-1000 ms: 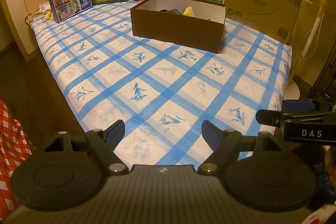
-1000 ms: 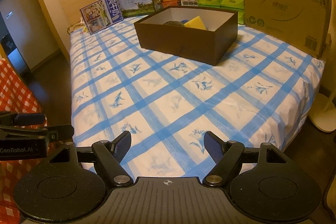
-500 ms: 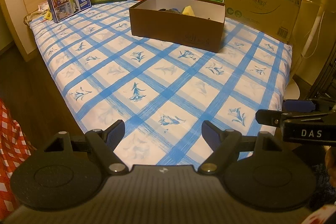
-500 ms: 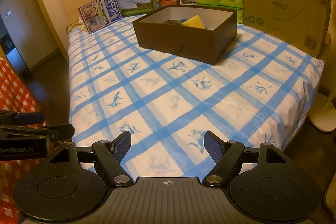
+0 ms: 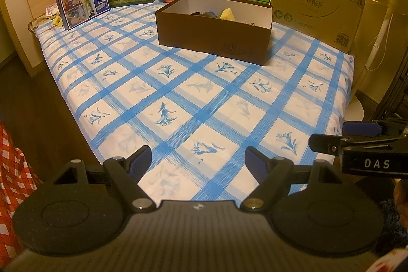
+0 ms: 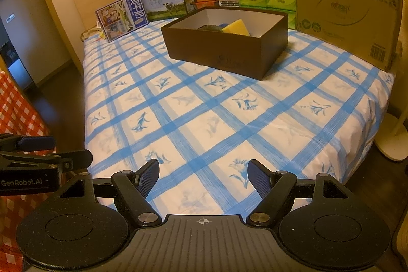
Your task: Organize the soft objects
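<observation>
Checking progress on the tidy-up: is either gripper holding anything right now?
No, the left gripper and right gripper both stand open and empty over the bed sheet.

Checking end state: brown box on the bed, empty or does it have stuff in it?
Not empty. The open-topped brown box holds a yellow sponge and a dark item; the rest of its contents is hidden behind the near wall.

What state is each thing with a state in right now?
brown box: lid off, upright on the bed.
yellow sponge: inside the brown box, tilted.
large cardboard carton: upright, top flaps raised.
left gripper: jaws open, empty.
right gripper: jaws open, empty.
</observation>
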{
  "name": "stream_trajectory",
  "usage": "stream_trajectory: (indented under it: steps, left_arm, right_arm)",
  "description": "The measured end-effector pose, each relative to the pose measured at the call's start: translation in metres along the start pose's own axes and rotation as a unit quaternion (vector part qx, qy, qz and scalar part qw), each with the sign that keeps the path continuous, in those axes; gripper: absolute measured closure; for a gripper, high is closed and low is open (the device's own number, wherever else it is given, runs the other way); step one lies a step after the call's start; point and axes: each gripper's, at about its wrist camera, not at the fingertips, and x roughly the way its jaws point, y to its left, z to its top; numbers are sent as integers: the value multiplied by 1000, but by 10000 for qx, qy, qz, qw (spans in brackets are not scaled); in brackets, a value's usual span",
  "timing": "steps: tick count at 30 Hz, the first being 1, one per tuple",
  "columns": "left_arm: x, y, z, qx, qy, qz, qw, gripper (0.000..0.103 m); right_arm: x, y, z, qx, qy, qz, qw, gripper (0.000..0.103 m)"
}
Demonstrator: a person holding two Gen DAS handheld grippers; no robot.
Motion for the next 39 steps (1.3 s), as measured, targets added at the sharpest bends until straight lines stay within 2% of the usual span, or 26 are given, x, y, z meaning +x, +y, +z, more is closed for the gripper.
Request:
stream_trajectory:
  steps: [39]
  left_arm:
    - [2,-3,3,23,-8,-9,10000,24]
  right_arm:
    - [-1,1,0,5,-19,4,10000,27]
